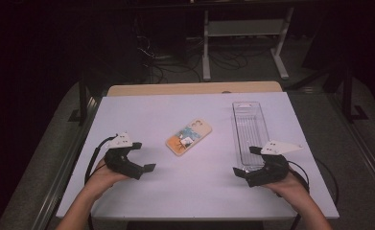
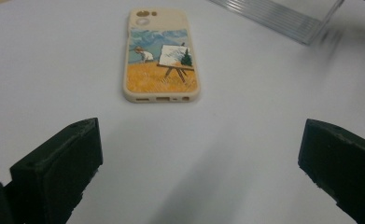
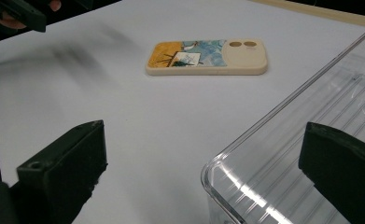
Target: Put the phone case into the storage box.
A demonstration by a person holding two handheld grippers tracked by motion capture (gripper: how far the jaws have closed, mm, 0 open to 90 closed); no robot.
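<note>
Two hand-held grippers, left [image 1: 141, 156] and right [image 1: 248, 161], gape wide, holding nothing. The phone case [image 1: 188, 137] looks light, flat, slippery; pinch its long sides.

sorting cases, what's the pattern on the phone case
A painted scene on the phone case: easel, golden field, blue sky; clearest in left gripper view.

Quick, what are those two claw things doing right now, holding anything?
Left gripper: open, holding nothing.
Right gripper: open, holding nothing.
</note>
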